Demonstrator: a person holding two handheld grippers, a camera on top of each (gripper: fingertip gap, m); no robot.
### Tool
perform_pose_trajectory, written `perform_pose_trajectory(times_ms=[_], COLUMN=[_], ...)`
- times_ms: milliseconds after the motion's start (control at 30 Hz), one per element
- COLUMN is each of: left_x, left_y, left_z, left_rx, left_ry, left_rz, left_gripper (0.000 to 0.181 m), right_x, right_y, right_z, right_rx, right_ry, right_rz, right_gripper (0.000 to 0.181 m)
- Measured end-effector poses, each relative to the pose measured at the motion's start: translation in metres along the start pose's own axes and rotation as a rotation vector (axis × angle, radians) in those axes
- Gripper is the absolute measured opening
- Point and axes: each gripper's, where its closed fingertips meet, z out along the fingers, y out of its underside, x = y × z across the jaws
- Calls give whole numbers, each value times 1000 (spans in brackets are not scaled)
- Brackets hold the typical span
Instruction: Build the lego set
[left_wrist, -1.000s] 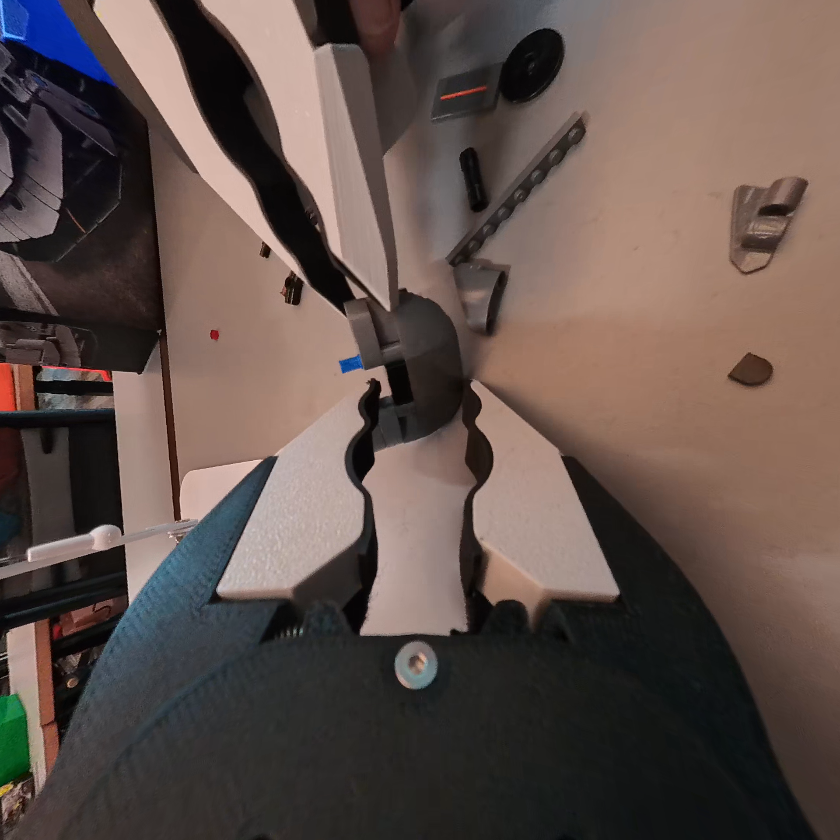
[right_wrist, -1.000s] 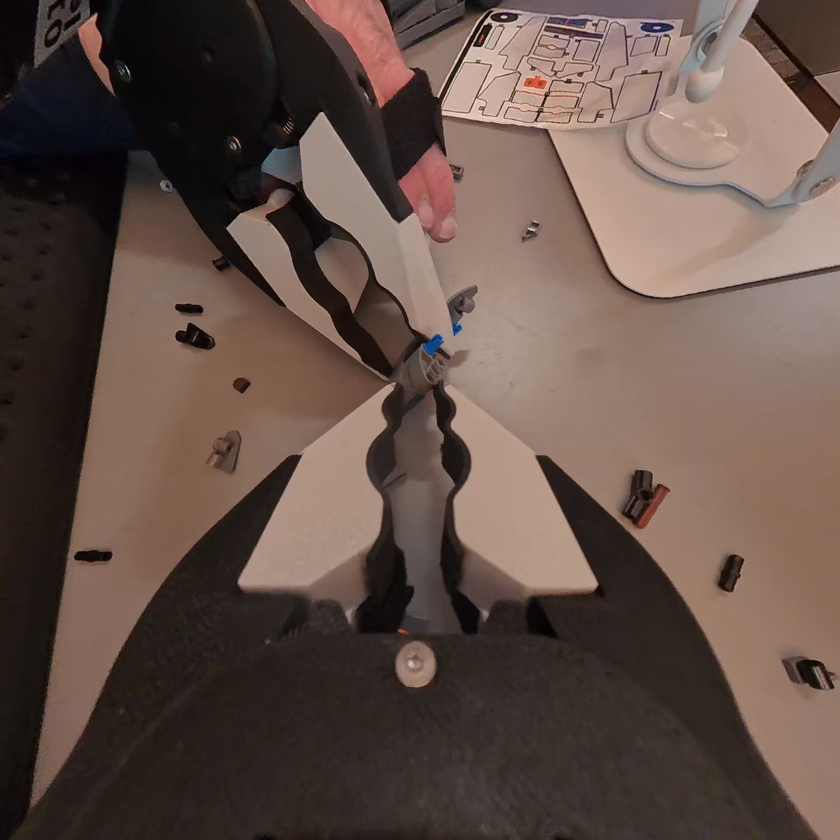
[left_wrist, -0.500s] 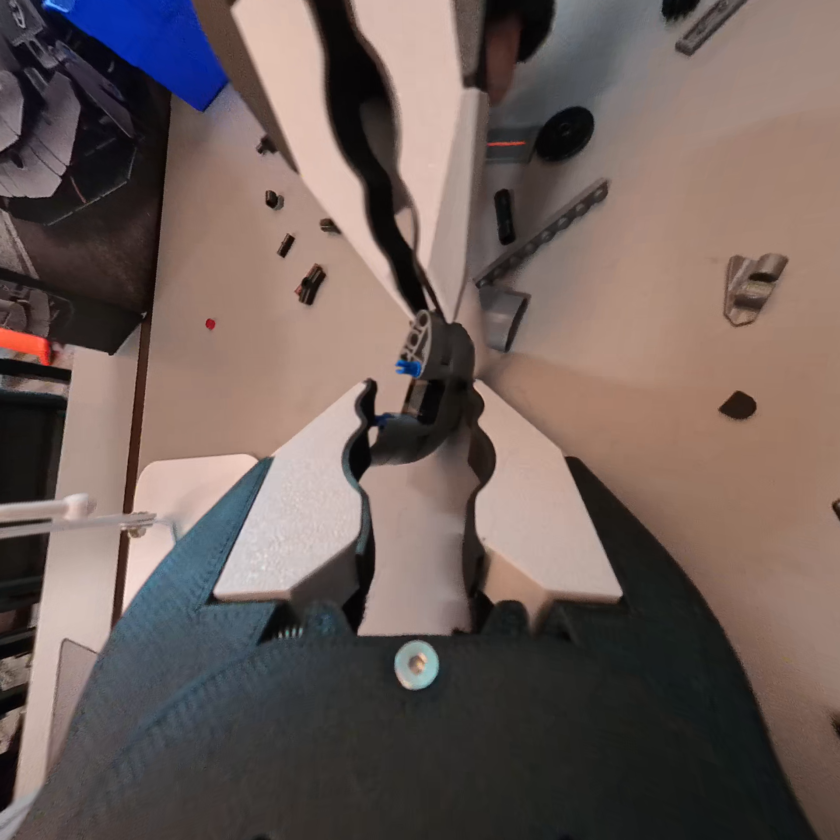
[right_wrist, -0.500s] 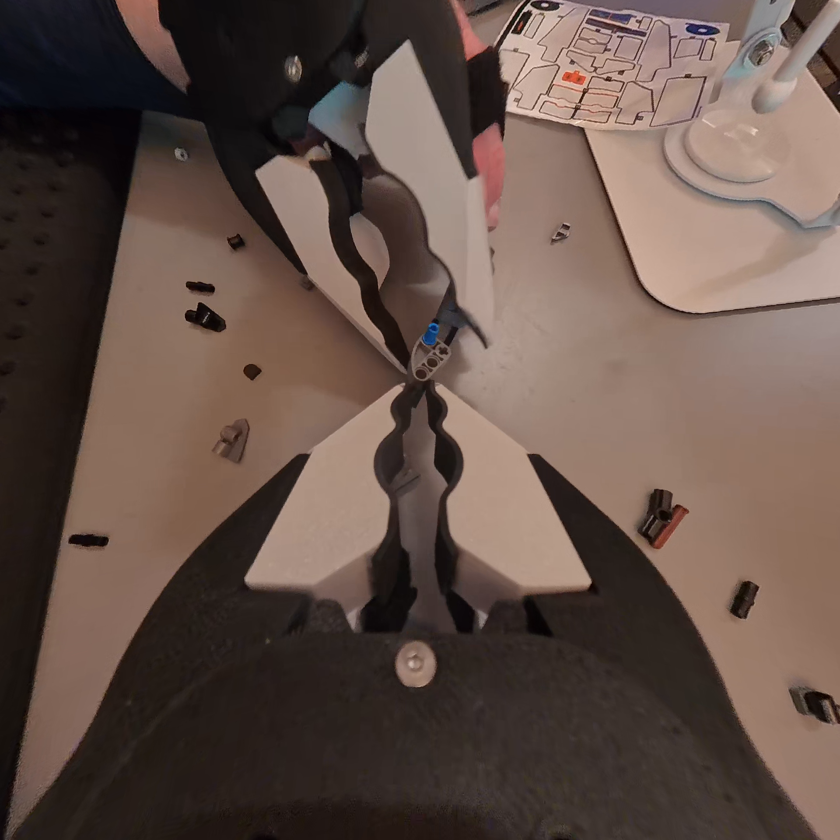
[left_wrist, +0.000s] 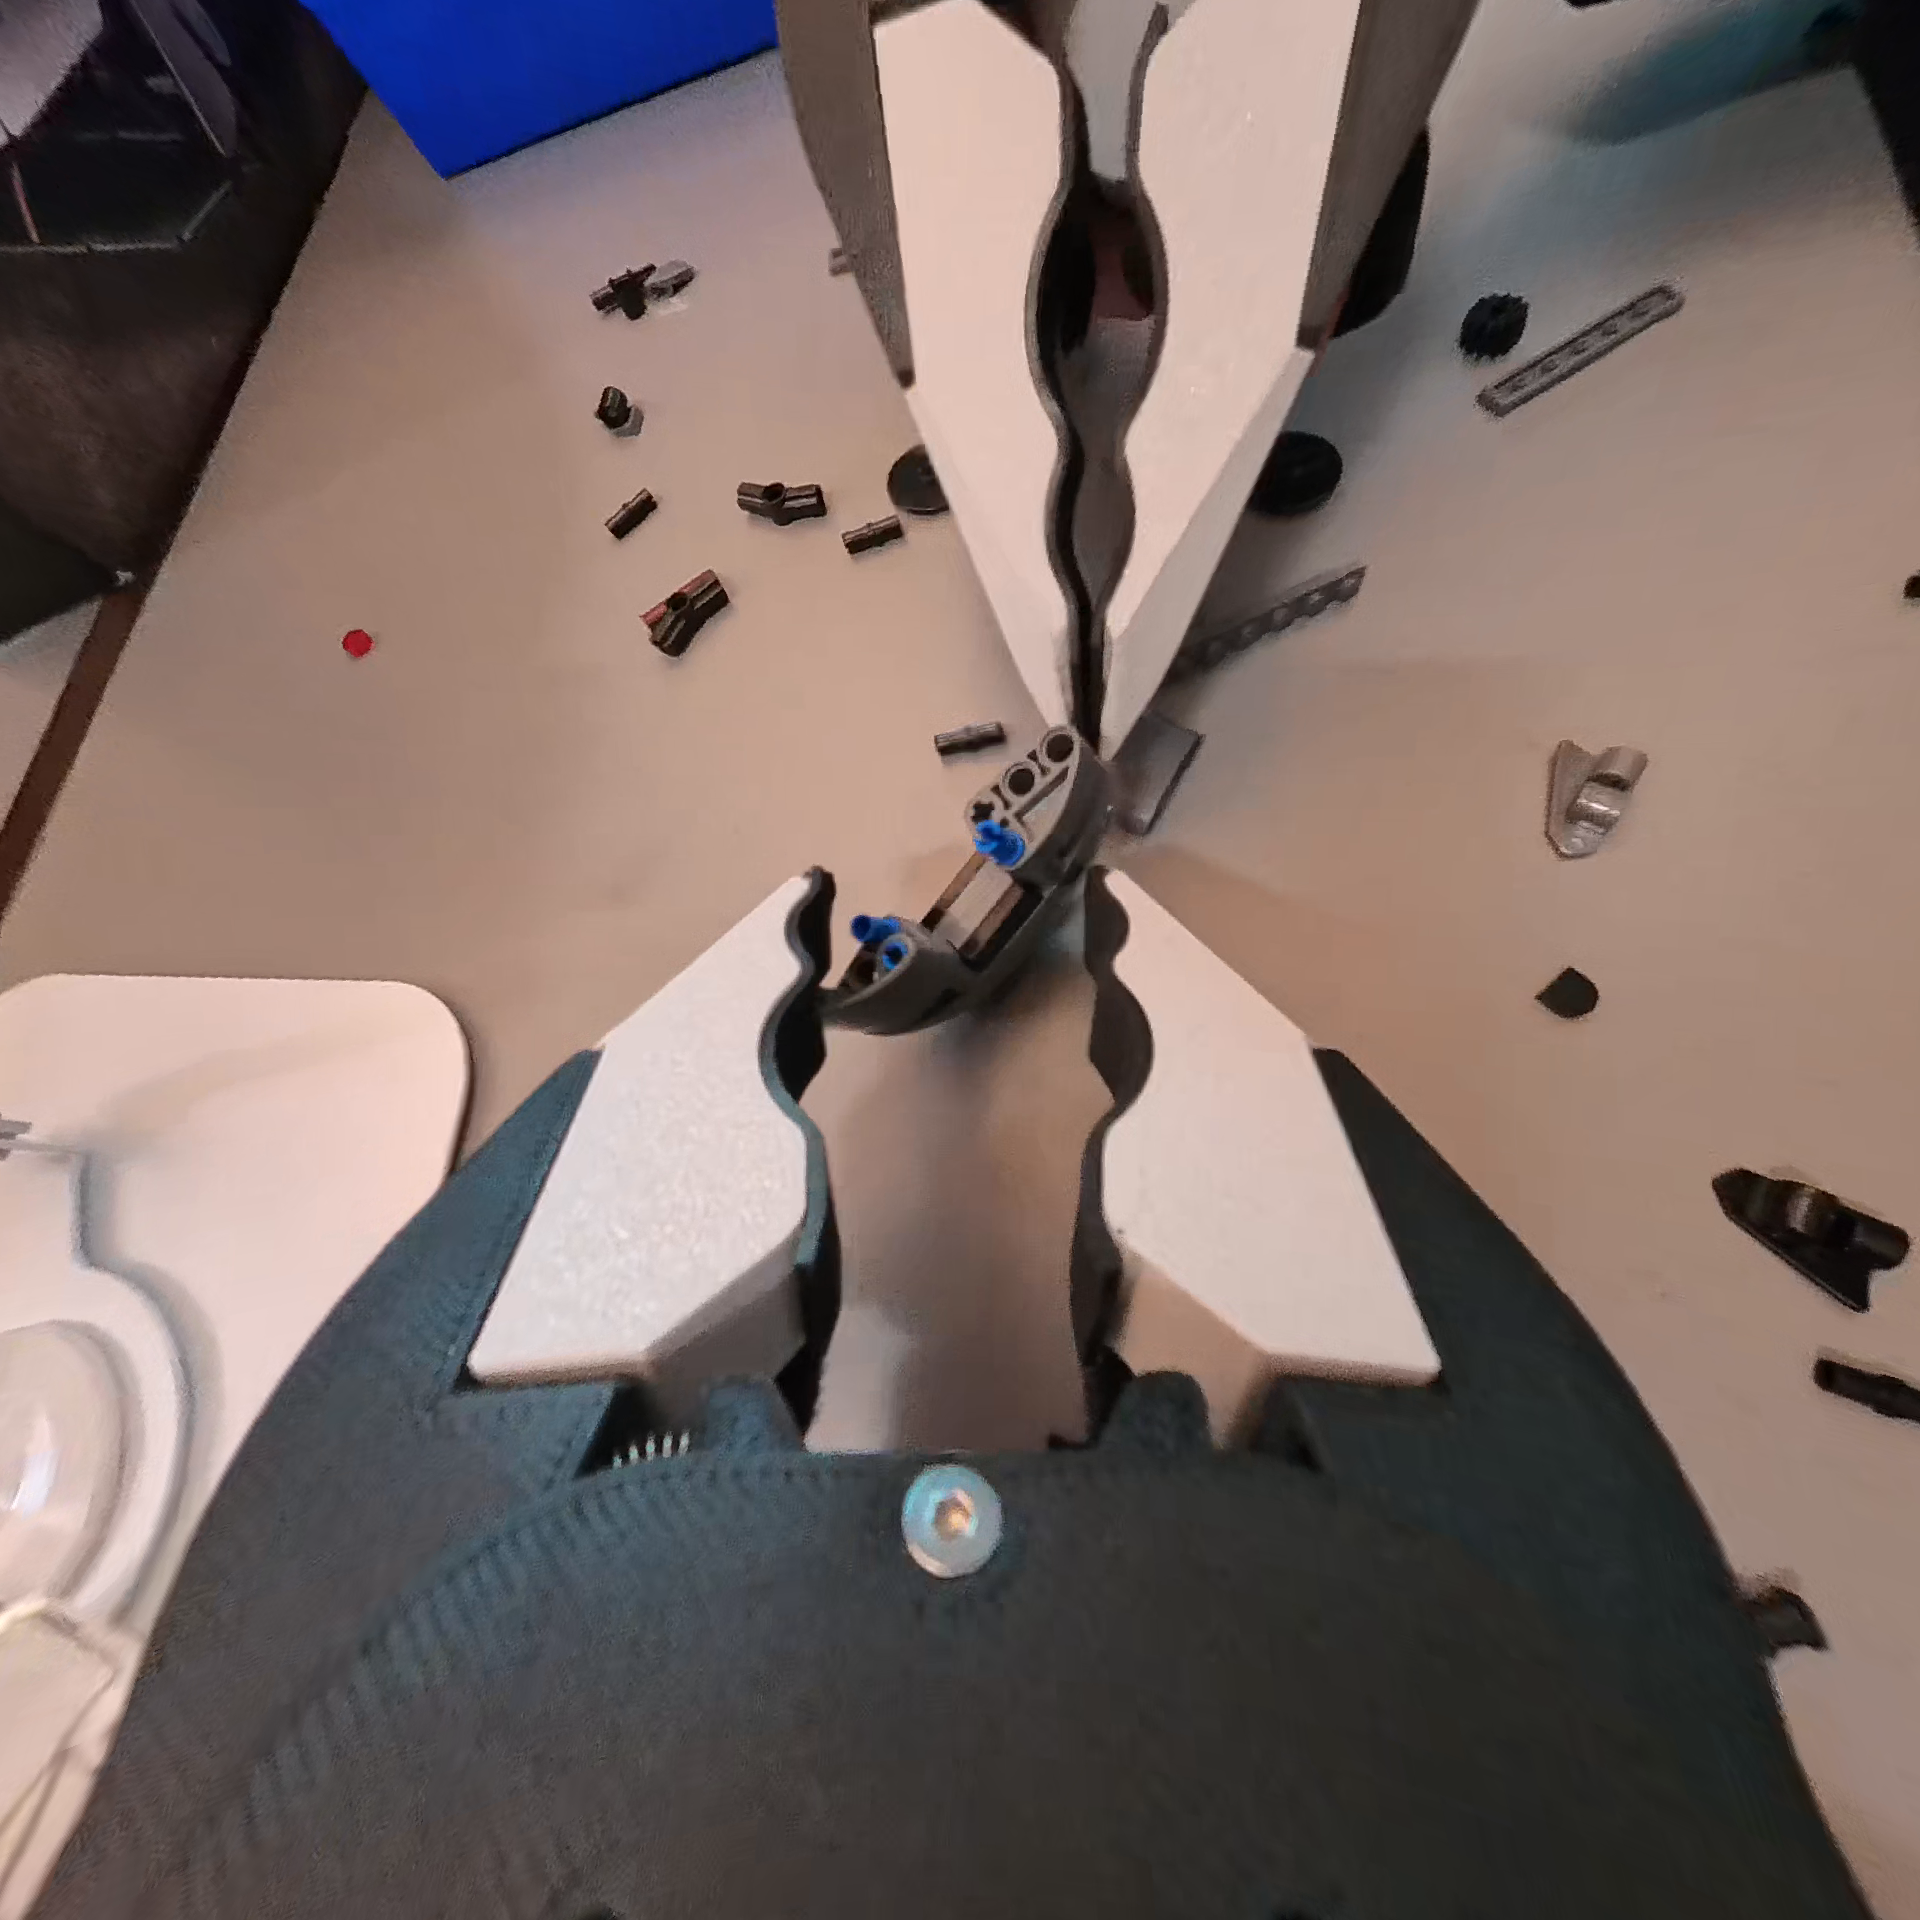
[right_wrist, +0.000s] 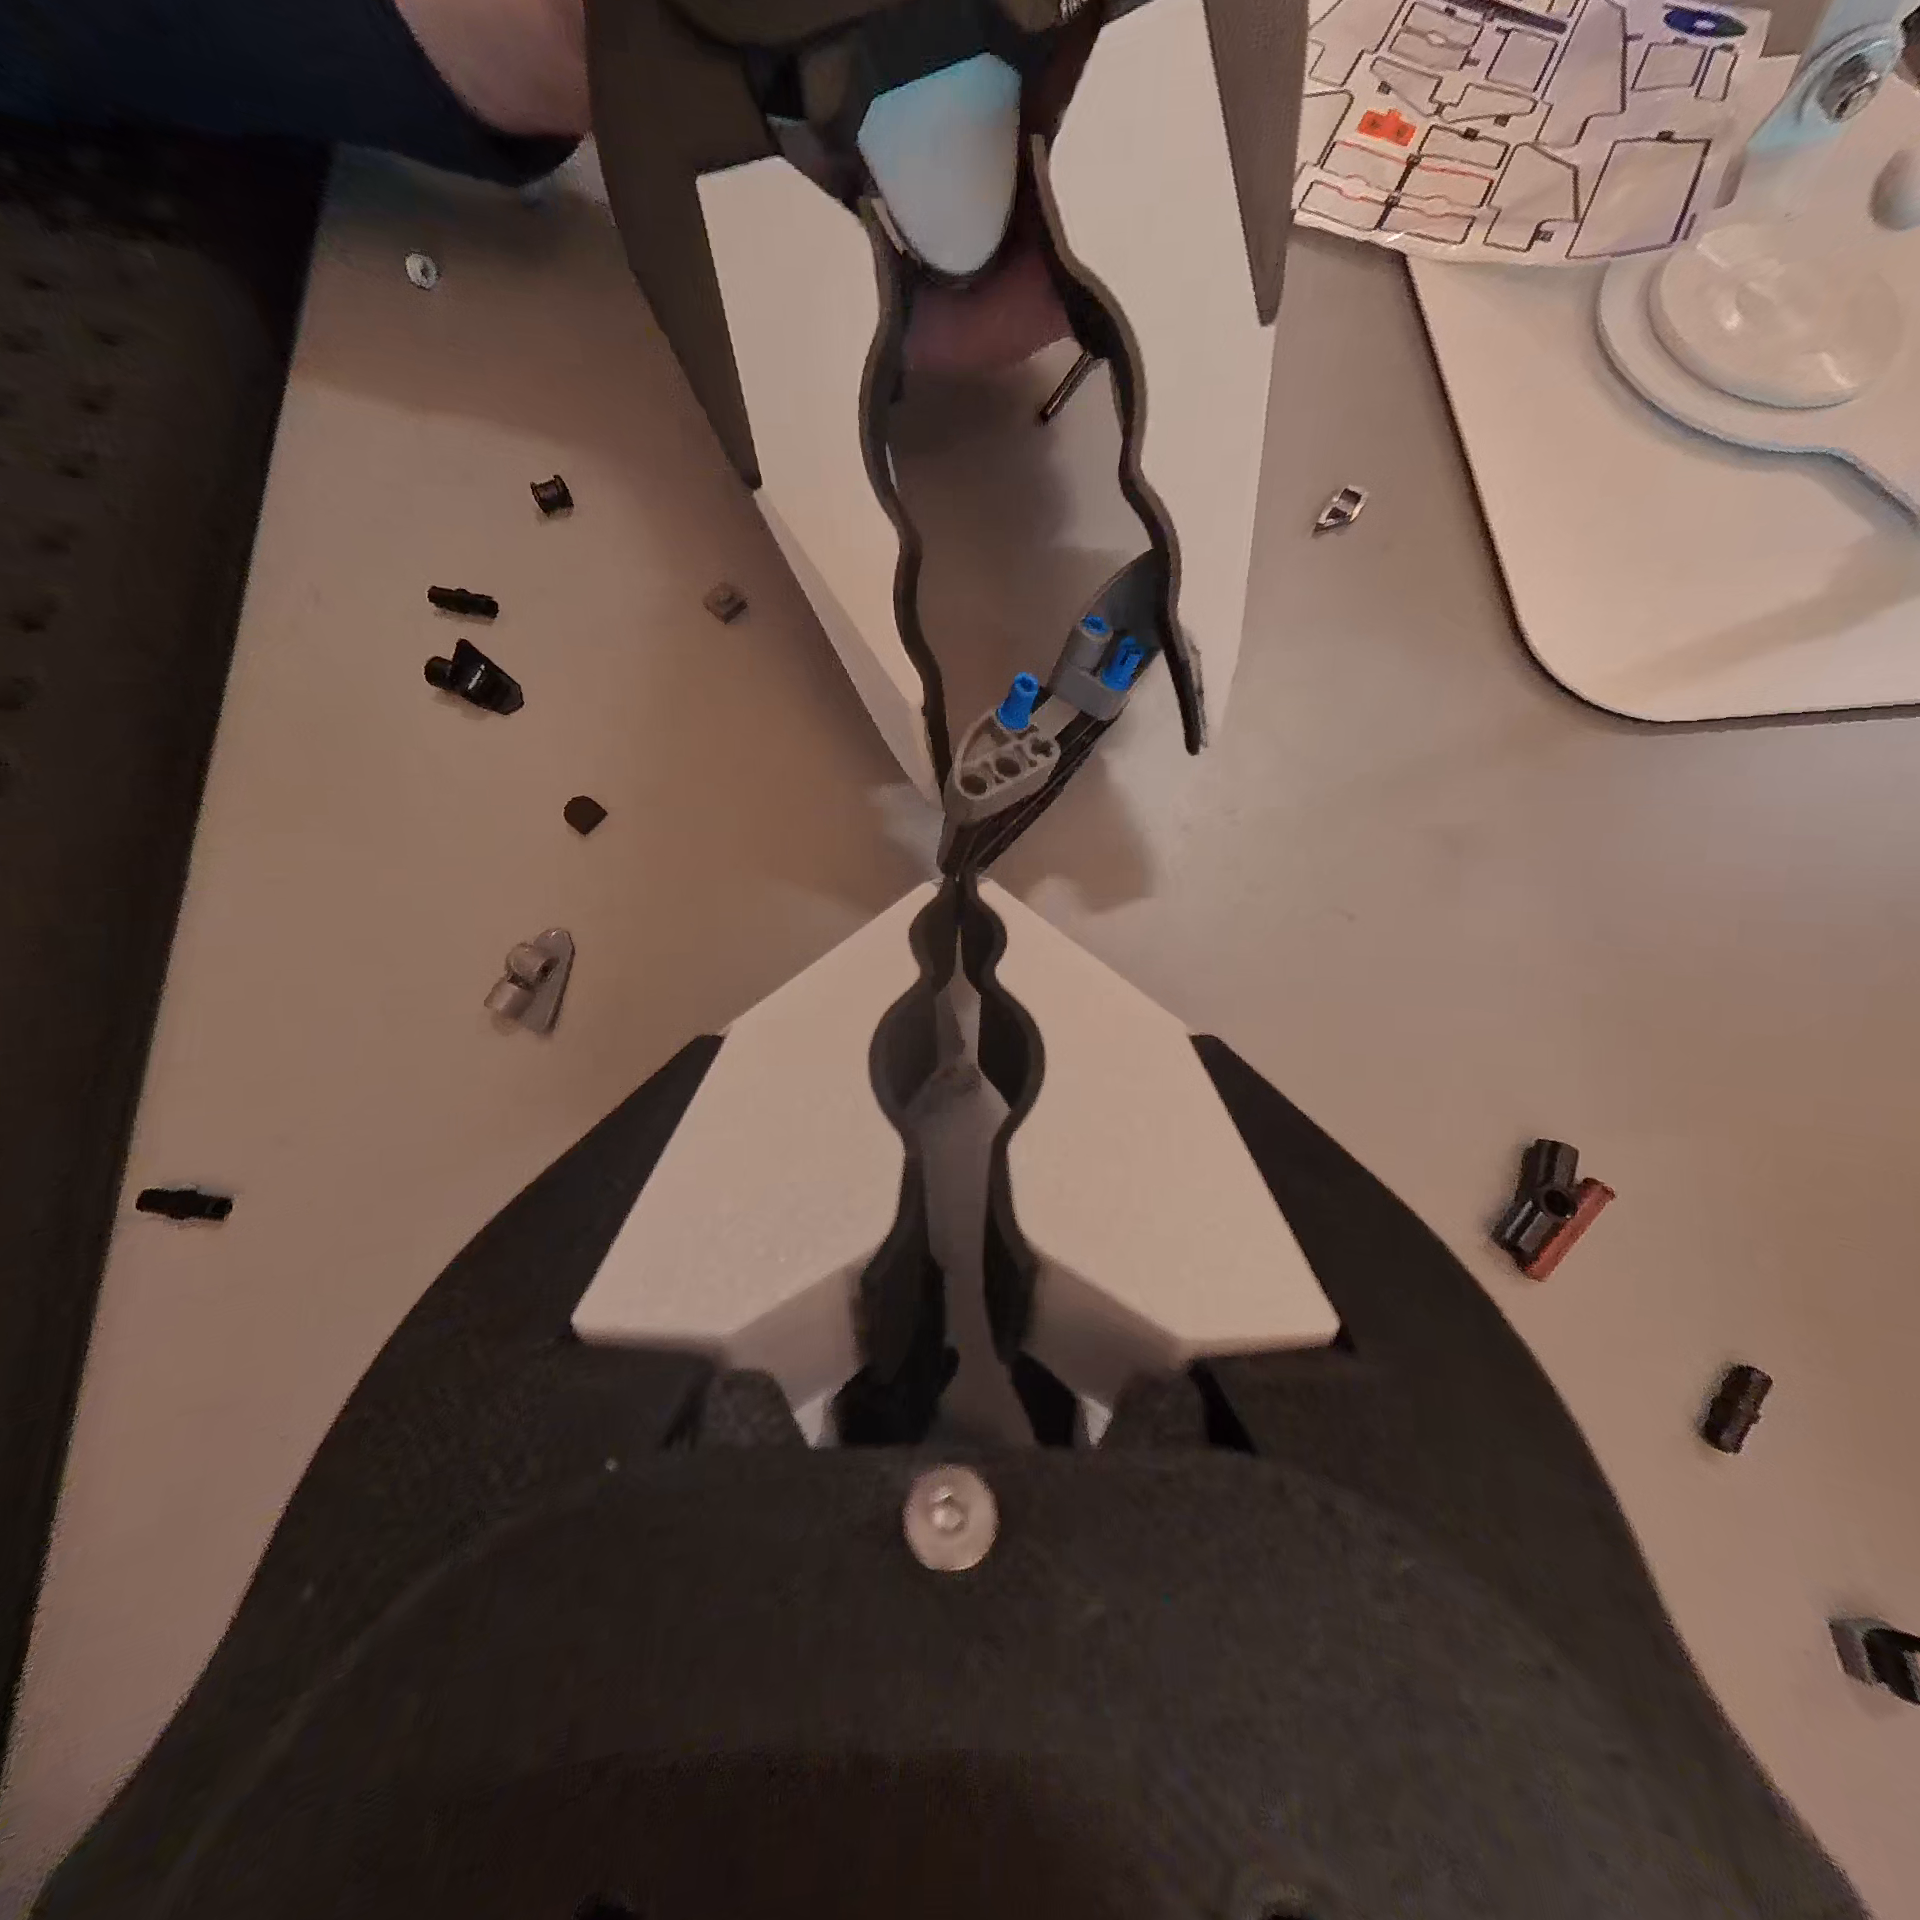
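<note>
While clamped on one tip of the grey assembly (right_wrist: 1023, 748), right tongs (right_wrist: 956, 883) pressed together, pointing straight at left tongs (left_wrist: 951, 914). Left tongs spread apart, with the assembly's other curved end lying between the fingers and touching the left one; whether gripped, cannot tell. Assembly held up above the desk (left_wrist: 416, 831), blue pins (right_wrist: 1018, 701) sticking out of its beams. Scattered on the desk: black connectors (left_wrist: 779, 499), a red dot (left_wrist: 356, 642), a grey bracket (left_wrist: 1590, 795), a holed grey beam (left_wrist: 1584, 351). Near the far edge in the right wrist view, a sticker sheet (right_wrist: 1507, 135) beside a white stand base (right_wrist: 1662, 520).
</note>
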Motion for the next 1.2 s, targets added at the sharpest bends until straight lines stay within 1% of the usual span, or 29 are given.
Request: perform_pose_trajectory(times_ms=[67, 167, 333, 400, 433, 533, 767, 900, 967, 1200], left_x=[3, 6, 5, 4, 4, 6, 8, 8, 6, 4], left_y=[2, 2, 2, 4, 4, 3, 1, 1, 3, 2], left_z=[1, 3, 3, 4, 4, 6, 5, 4, 5, 7], left_rx=[4, 4, -16, -41, -45, -54, -60, -56, -60, -23], left_ry=[30, 39, 16, -6, -8, -6, -7, -2, -1, 21], left_rz=[-16, -5, 37, 54, 62, 77, 93, 74, 63, 7], left_gripper=[44, 41, 39, 34, 29, 25, 22, 24, 29, 29], right_x=[-2, -1, 2, 0, -1, -3, 2, 2, 3, 2], right_y=[1, 2, 0, -2, -2, -3, -2, -1, 0, 0], right_z=[3, 3, 1, 2, 3, 4, 3, 2, 1, 0], right_rx=[-11, -25, -22, -27, -28, -37, -36, -17, -6, 6], right_ry=[-7, 5, 25, 20, 18, 21, 51, 27, 15, 1], right_rz=[-8, -11, -4, 3, -4, -9, -19, -6, 10, 15], right_gripper=[0, 0, 14, 22, 23, 25, 12, 11, 11, 11])
